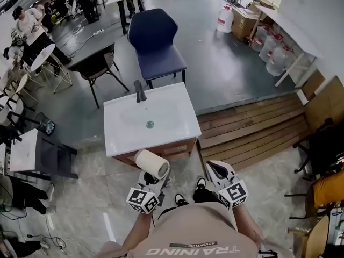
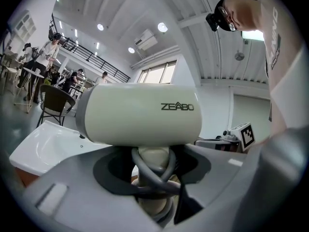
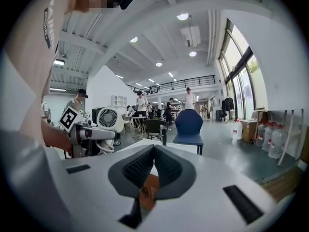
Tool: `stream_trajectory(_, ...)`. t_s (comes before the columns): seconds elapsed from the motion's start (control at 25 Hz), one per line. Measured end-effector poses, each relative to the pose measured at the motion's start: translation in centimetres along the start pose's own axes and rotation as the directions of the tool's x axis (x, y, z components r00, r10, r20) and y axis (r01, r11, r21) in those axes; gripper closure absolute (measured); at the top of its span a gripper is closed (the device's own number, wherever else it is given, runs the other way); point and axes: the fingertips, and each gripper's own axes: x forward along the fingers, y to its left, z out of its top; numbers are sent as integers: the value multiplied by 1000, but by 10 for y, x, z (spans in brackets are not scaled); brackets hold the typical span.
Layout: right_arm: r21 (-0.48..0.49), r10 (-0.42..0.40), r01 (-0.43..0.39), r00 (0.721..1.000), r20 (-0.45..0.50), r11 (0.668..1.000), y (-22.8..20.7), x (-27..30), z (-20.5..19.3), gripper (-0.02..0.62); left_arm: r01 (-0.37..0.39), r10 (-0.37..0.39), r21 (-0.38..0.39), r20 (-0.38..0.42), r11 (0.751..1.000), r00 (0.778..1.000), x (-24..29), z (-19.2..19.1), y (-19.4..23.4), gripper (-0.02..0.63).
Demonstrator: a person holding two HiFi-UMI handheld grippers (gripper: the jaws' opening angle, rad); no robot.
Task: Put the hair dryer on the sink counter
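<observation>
Close in front of the person's chest, the left gripper [image 1: 152, 179] is clamping the handle of the hair dryer [image 1: 151, 164], its cream barrel lying crosswise above the jaws. Beside it, the right gripper [image 1: 210, 165] is pointing forward, jaws closed tip to tip on nothing. Just beyond, the white sink counter [image 1: 177, 136] is standing, the dryer hanging before its near edge.

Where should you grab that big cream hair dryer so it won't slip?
By its slim handle, coming in level just below the barrel, as the left gripper holds the cream plastic hair dryer now. The barrel is fat and round, too wide for the fingers; the handle fits between them, with its grey cord wrapped round.
</observation>
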Motion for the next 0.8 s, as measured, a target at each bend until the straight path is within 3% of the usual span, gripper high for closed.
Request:
stream_trajectory(0.32, 5, 88, -88, 996, 12, 996, -43, 31, 1, 589, -55, 55, 18, 5, 998, 998, 43, 15, 4, 393)
stream_trajectory(0.6, 4, 130, -131, 989, 66, 991, -122, 60, 16, 589, -129, 129, 65, 9, 989, 992, 111, 31, 10, 393)
stream_trajectory(0.8, 16, 175, -176, 982, 71, 984, -154, 80, 17, 589, -194, 194, 42, 3, 980, 981, 141, 34, 21, 393)
